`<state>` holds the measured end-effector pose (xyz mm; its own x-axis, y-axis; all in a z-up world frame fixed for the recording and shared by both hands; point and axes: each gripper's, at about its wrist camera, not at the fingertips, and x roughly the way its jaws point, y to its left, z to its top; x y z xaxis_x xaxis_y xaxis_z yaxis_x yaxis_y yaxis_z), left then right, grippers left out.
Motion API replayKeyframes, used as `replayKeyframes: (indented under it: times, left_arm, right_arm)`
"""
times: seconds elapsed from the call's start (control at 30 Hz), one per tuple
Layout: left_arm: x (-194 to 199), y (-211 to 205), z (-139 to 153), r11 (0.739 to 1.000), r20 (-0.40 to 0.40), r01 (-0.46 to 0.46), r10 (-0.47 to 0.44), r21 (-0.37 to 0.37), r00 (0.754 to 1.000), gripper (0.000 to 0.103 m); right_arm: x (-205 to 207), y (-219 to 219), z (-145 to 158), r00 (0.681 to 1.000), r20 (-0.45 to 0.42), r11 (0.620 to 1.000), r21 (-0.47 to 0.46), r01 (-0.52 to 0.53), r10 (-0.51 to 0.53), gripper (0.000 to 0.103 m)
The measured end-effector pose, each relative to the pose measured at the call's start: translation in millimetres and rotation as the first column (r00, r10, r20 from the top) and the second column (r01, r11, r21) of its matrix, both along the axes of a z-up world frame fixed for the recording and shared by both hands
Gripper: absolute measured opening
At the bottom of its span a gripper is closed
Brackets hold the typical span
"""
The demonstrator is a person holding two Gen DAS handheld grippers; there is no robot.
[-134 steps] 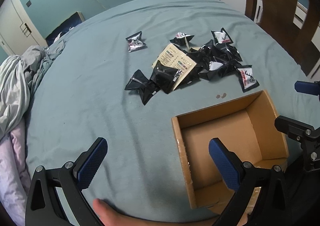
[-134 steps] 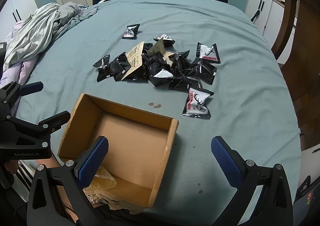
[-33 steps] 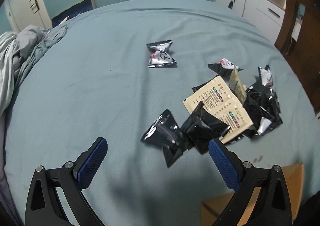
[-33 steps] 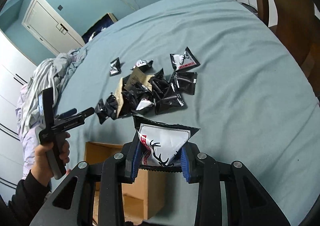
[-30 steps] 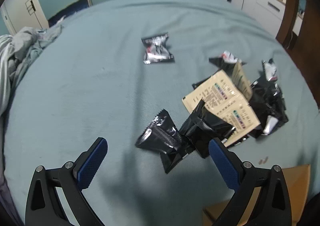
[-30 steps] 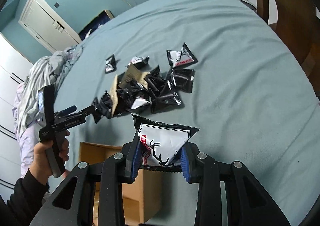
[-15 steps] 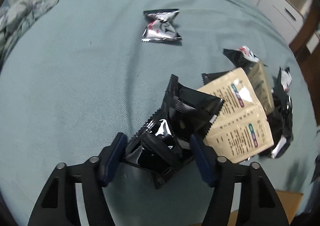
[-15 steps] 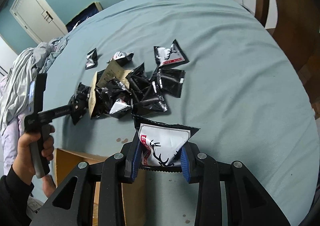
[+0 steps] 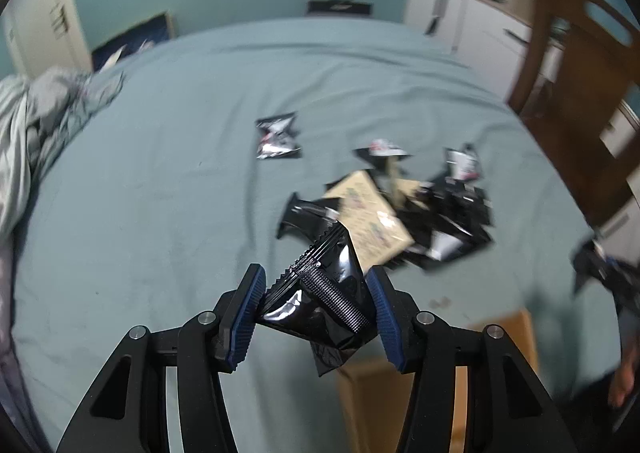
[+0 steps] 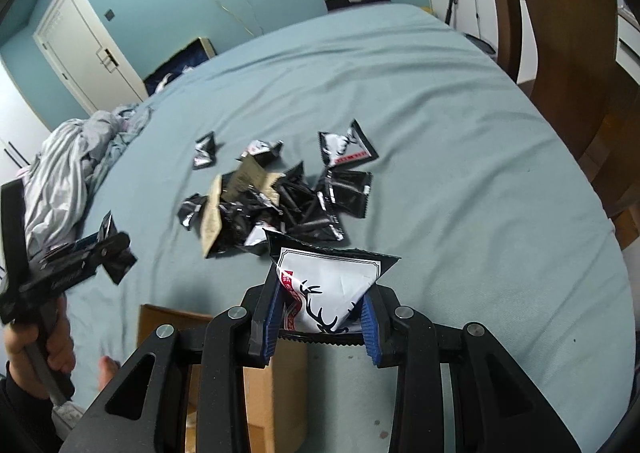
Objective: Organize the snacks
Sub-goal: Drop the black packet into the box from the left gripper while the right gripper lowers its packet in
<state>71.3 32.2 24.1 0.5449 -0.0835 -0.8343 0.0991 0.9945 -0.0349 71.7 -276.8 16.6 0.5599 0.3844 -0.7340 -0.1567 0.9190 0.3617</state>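
Box (image 10: 256, 381) sits below and just behind both sets of fingertips, and that is what your coming move turns on: each packet has to travel back toward you and down, not further out over the bed. Your left gripper (image 9: 318, 311) has just been closing and now pinches a black snack packet (image 9: 324, 297) across its middle, crimped seam running diagonally between the pads, one corner hanging loose beneath. Your right gripper (image 10: 322, 313) is clamped on a white packet with a deer print (image 10: 330, 285), long edge lying across the jaws, top flaring up and away from you. Seen from the right wrist, that packet hangs almost over the box's near corner, so the right hand looks the nearer of the two; the left gripper is off to the side of the box, over bare bedsheet (image 10: 460, 133). Loose pile of packets (image 10: 280, 209) lies ahead of both grippers, well apart from the box. Hard to read: the left wrist view is smeared by motion, only an edge of the box shows in either view, its inside is hidden behind gripper bodies, and you cannot tell what already lies within.
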Motion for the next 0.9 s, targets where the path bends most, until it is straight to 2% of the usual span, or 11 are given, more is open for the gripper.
replayKeyframes:
  times: [0.17, 0.3, 0.47, 0.53, 0.6, 0.63, 0.7, 0.73, 0.9]
  left_arm:
    - [-40, -16, 15, 0.996, 0.01, 0.089, -0.089, -0.026, 0.996, 0.052]
    - [-63, -34, 6, 0.987, -0.024, 0.158, -0.159, -0.027, 0.987, 0.052]
    - [-76, -65, -16, 0.968, -0.079, 0.251, -0.248, 0.021, 0.965, 0.052]
    - [-73, -67, -20, 0.97, -0.082, 0.24, -0.237, 0.027, 0.968, 0.054]
    - [-69, -64, -19, 0.975, -0.068, 0.22, -0.217, 0.035, 0.974, 0.062]
    - [-68, -62, -18, 0.978, -0.049, 0.203, -0.201, 0.05, 0.978, 0.073]
    - [-67, -55, -13, 0.982, -0.005, 0.17, -0.17, 0.078, 0.985, 0.087]
    - [-67, -50, -9, 0.986, 0.025, 0.145, -0.148, 0.086, 0.989, 0.087]
    - [-61, -29, -4, 0.993, 0.049, 0.054, -0.059, 0.1, 0.997, 0.087]
  right_arm:
    - [-26, -7, 12, 0.998, 0.052, 0.998, 0.05, -0.03, 0.027, 0.032]
    - [-45, -6, 18, 0.993, 0.099, 0.994, 0.077, -0.074, 0.066, 0.032]
    - [-55, 5, 13, 0.987, 0.1, 0.99, 0.044, -0.13, 0.126, 0.032]
    - [-55, 8, 11, 0.985, 0.087, 0.988, 0.034, -0.15, 0.146, 0.032]
    - [-53, 12, 11, 0.985, 0.075, 0.987, 0.028, -0.161, 0.158, 0.032]
    - [-53, 13, 11, 0.984, 0.068, 0.986, 0.026, -0.167, 0.165, 0.032]
    - [-52, 17, 14, 0.982, 0.067, 0.984, 0.027, -0.177, 0.175, 0.032]
    - [-51, 20, 15, 0.981, 0.065, 0.982, 0.018, -0.186, 0.184, 0.032]
    - [-52, 35, 18, 0.972, 0.067, 0.974, -0.027, -0.226, 0.227, 0.032]
